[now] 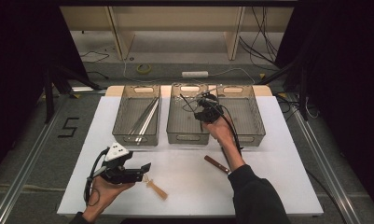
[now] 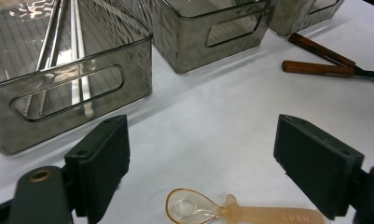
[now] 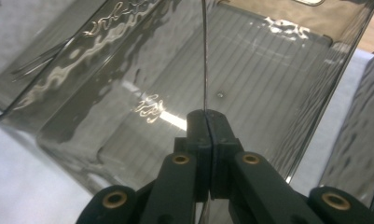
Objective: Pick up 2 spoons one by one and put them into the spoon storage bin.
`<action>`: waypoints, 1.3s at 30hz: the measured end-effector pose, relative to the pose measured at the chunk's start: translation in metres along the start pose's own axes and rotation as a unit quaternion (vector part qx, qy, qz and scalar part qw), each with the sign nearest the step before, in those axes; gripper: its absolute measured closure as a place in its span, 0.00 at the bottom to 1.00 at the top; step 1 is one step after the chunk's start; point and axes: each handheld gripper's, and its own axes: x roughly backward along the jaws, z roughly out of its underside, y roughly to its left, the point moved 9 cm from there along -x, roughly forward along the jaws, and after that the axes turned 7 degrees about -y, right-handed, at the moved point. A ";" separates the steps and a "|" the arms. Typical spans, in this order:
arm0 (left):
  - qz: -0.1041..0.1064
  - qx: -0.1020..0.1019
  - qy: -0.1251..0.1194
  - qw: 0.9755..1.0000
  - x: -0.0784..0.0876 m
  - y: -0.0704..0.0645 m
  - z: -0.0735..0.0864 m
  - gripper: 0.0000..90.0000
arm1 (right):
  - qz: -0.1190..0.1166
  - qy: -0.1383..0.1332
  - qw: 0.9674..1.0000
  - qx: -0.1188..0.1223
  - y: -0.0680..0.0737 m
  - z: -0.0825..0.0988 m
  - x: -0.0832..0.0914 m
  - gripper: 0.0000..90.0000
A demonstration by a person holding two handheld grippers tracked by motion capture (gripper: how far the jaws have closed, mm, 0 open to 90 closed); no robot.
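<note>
The right gripper [image 1: 208, 111] holds a thin metal utensil [image 3: 204, 56] clamped over the middle bin [image 1: 188, 135], ready to drop it; next, open the jaws. The left gripper [image 1: 140, 171], jaws wide, hovers at the near-left plastic spoon [image 2: 194, 208]

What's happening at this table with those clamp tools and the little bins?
A person is sorting cutlery into three clear bins. The right gripper is shut on a thin metal utensil, seen edge-on, and holds it over the middle bin. The left gripper is open, its jaws on either side of a small plastic spoon lying on the white table. Brown-handled utensils wait nearby.
</note>
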 end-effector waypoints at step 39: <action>-0.017 0.053 0.048 0.997 -0.003 0.014 0.008 0.25 | -0.094 -0.068 0.993 0.036 0.043 0.026 0.074 0.41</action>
